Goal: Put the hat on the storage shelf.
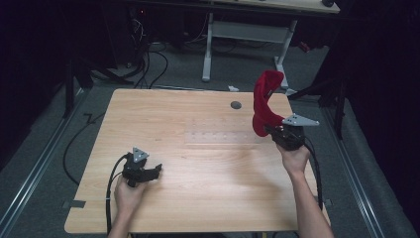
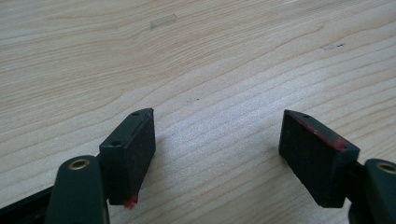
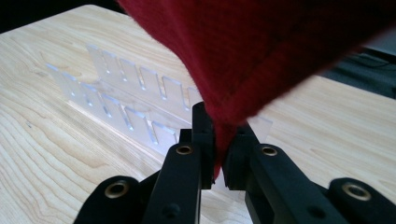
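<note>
- Wooden table (image 1: pixel 198 198) took up most of the high view, pale grain, its top mostly bare. A small dark round spot (image 1: pixel 236 105) sat near the far edge, right of centre.
- Clear slotted rack (image 1: pixel 220 137) lay on the table towards the far right, hard to pick out from above. In the right gripper view the rack (image 3: pixel 116 100) showed as two parallel see-through walls cut with a row of slots, standing just beyond the jaws.
- Red cloth (image 1: pixel 262 101) hung raised off the table at the right side, well above the wood, curling up and over the gripper. Up close the cloth (image 3: pixel 261 51) looked fuzzy, like felt, with a lower corner tapering down into the jaws.
- Right gripper (image 1: pixel 270 130) was held up over the right part of the table by the person's right hand (image 1: pixel 294 157), next to the rack's right end. Jaws were clamped tight on the cloth's lower corner (image 3: pixel 219 154), pads pressed together with red fabric between them.
- Left gripper (image 1: pixel 154 170) was low over the near left part of the table in the left hand (image 1: pixel 130 193), well apart from cloth and rack. Jaws stood wide apart (image 2: pixel 217 154), nothing between them but bare wood.
- Traces of red on the left pads (image 2: pixel 132 201).
</note>
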Demonstrator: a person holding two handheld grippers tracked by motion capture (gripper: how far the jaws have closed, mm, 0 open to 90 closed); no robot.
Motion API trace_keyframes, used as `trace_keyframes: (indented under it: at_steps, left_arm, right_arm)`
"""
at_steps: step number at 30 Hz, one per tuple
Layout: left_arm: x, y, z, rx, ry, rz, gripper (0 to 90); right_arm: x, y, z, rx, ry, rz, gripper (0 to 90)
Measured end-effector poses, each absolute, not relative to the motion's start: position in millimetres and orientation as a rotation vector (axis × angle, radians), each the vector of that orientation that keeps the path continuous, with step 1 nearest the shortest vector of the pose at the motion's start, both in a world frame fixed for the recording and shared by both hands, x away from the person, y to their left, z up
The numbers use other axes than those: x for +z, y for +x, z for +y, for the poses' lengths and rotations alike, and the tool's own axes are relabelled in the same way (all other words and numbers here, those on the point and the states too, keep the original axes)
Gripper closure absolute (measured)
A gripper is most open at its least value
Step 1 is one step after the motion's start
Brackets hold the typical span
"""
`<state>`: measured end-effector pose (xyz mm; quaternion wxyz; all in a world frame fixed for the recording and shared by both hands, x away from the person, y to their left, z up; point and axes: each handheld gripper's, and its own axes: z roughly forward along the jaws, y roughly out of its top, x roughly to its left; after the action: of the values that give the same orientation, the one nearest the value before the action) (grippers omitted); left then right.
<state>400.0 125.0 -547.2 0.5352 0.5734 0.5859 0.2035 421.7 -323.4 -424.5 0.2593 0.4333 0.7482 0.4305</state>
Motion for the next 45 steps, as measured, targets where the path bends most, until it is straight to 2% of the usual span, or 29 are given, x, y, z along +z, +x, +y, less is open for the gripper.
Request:
trace_keyframes:
  at_steps: [29, 33, 40, 45]
  left_arm:
    - [-547, 400, 124, 0.487, 1.357, 1.400, 27.1]
    - [-547, 400, 125, 0.488, 1.358, 1.399, 27.1]
    - [-547, 399, 125, 0.488, 1.358, 1.400, 27.0]
    - [-547, 399, 125, 0.488, 1.358, 1.400, 27.0]
  right_arm:
    - [-454, 431, -320, 1.128, 1.201, 2.055, 84.3]
    - [-455, 429, -317, 1.089, 1.186, 2.060, 78.5]
    - [-455, 429, -317, 1.087, 1.206, 2.047, 61.4]
    - [-455, 428, -318, 1.097, 1.216, 2.054, 52.6]
